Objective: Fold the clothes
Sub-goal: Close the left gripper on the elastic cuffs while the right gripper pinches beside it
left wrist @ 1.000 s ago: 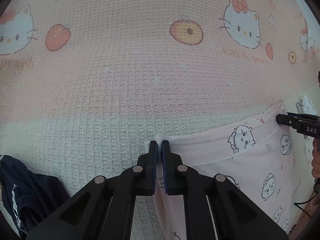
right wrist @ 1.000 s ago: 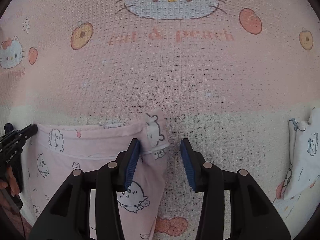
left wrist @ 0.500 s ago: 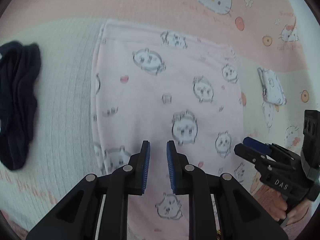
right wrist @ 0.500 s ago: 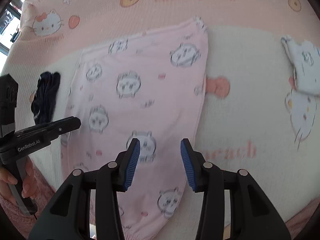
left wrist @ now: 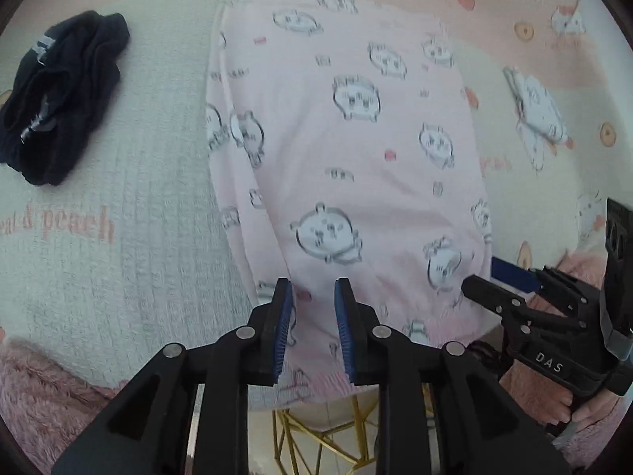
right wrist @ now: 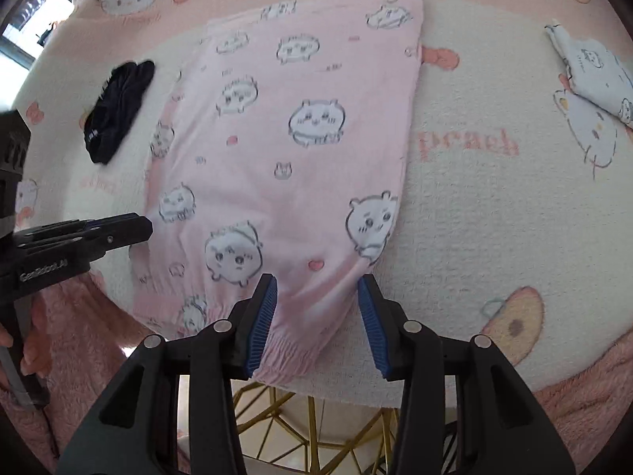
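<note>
- Left wrist view: the left gripper (left wrist: 313, 297) hovers with fingers narrowly parted, empty, over the near end of the pink garment (left wrist: 340, 150) lying flat on the blanket (left wrist: 118, 217).
- Right gripper (right wrist: 316, 297) spread wide, holding nothing, above the garment's cuffed hem.
- Dark clothing (left wrist: 55, 95) lies apart, left.

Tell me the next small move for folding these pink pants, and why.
Probably lower both grippers onto the elastic cuff end of the pink pants and pinch it. The pants lie flat on the blanket, the left gripper and right gripper hover open just above that near edge, holding nothing, ready to fold it away.
</note>
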Available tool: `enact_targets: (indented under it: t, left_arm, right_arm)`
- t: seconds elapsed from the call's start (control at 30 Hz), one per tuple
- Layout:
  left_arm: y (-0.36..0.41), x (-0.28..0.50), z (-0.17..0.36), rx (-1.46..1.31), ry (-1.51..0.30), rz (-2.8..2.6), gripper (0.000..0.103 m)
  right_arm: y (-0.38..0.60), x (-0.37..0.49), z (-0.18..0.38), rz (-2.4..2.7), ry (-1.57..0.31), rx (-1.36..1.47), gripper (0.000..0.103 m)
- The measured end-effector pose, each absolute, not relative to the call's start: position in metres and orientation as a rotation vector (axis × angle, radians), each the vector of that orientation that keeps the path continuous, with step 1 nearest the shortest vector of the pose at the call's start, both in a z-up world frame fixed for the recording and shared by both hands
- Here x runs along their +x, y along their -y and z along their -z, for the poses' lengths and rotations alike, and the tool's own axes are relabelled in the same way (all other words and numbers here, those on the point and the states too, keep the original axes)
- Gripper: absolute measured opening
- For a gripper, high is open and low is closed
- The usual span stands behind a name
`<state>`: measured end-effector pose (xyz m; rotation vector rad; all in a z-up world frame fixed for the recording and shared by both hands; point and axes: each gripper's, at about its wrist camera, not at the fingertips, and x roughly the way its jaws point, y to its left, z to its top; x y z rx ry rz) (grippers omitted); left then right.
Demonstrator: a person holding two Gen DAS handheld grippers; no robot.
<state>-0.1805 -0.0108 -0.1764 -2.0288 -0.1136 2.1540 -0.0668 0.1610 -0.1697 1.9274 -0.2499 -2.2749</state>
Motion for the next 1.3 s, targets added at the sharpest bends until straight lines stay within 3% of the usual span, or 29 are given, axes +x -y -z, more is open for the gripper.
enact_targets:
  t: [0.13,0.37,0.5,0.63,0.8,0.9,1.0,1.17,1.3]
  left_arm:
    - [0.03,-0.166,0.176,-2.088,0.077,-2.226,0.048]
    - [0.056,-0.155,0.166,-2.055,0.184,-2.296,0.048]
    - [0.07,-0.149,0.16,-2.032,0.25,-2.333,0.048]
    - [0.085,-0.142,0.155,-2.007,0.315,-2.368,0.048]
    - [0.045,-0.138,0.176,-2.049,0.062,-2.318,0.048]
    - [0.045,-0.136,0.177,-2.095,-0.096,-2.368,0.06]
    - [0.048,-0.135,0.177,-2.132,-0.257,-2.419,0.06]
    - [0.078,-0.129,0.165,-1.999,0.382,-2.341,0.06]
    - [0.067,-0.127,0.173,-2.008,0.319,-2.292,0.06]
  right_arm:
    - [-0.17,-0.05,0.17,2.282,0.234,1.952,0.044]
    - [-0.185,-0.025,0.152,2.33,0.255,1.858,0.044]
    - [-0.169,-0.024,0.157,2.315,0.161,1.893,0.044]
    - [-0.18,-0.02,0.153,2.334,0.234,1.876,0.044]
    - [-0.179,-0.028,0.163,2.321,0.298,1.871,0.044]
    - [-0.175,-0.027,0.171,2.3,0.262,1.9,0.044]
    - [-0.181,-0.026,0.173,2.29,0.304,1.912,0.044]
    - [-0.205,-0.017,0.167,2.325,0.435,1.873,0.045]
    - [-0.204,-0.019,0.169,2.284,0.513,1.835,0.045]
